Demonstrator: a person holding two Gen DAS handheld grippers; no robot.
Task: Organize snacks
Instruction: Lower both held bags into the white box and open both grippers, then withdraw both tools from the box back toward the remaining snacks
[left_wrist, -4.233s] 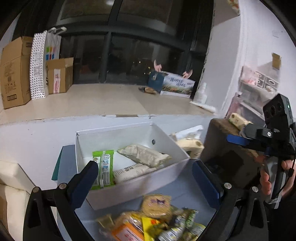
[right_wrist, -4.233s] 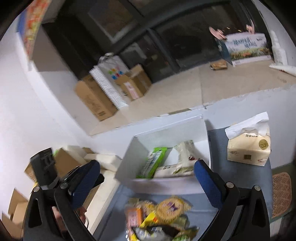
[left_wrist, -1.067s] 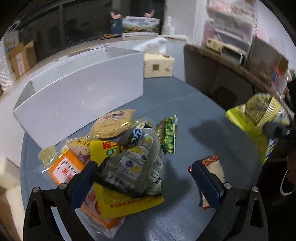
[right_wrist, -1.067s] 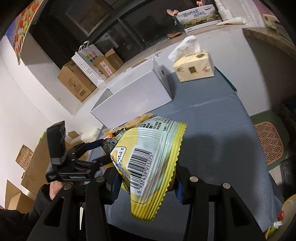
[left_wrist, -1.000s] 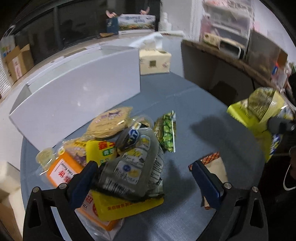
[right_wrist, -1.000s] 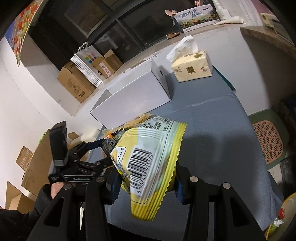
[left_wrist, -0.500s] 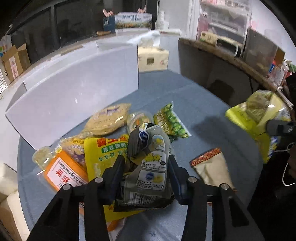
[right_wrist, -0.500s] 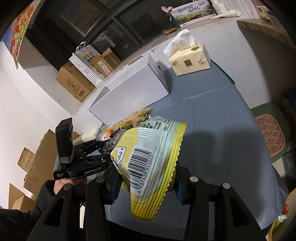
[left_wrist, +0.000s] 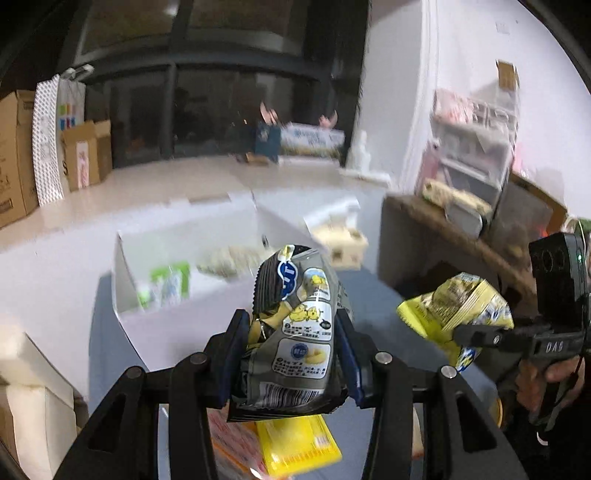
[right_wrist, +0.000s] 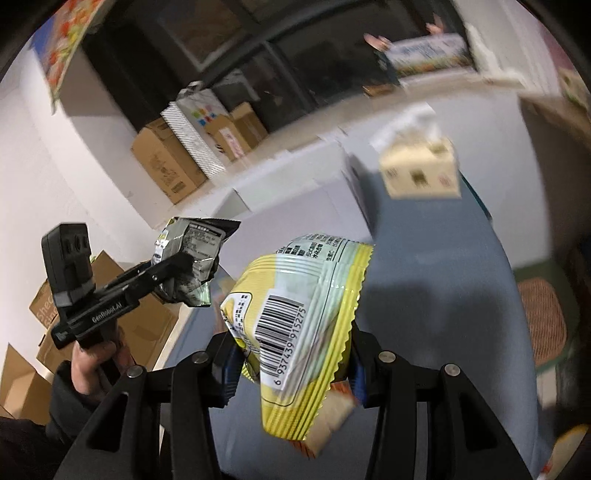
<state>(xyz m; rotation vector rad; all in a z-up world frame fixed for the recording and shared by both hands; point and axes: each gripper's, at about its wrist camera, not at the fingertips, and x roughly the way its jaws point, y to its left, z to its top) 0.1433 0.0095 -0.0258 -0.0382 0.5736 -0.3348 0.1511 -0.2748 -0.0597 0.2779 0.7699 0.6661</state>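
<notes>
My left gripper (left_wrist: 291, 354) is shut on a grey snack bag (left_wrist: 295, 332) with yellow chick pictures, held up in the air in front of the white box (left_wrist: 177, 314). The same bag (right_wrist: 192, 266) shows in the right wrist view, in the left gripper (right_wrist: 173, 273). My right gripper (right_wrist: 295, 362) is shut on a yellow snack bag (right_wrist: 299, 325) with a barcode, held above the grey table (right_wrist: 443, 295). That bag (left_wrist: 458, 310) shows at the right of the left wrist view. The white box holds a green packet (left_wrist: 166, 284) and pale bags.
A yellow packet (left_wrist: 295, 446) and an orange one (left_wrist: 232, 443) lie on the table below my left gripper. A tissue box (right_wrist: 421, 173) stands beside the white box (right_wrist: 295, 192). Cardboard boxes (right_wrist: 166, 162) stand on the ledge behind. A brown shelf (left_wrist: 443, 236) is at the right.
My left gripper closed on the grey bag half a second ago and has since lifted it off the pile toward the white box. The right gripper keeps the yellow bag and has moved slightly.
</notes>
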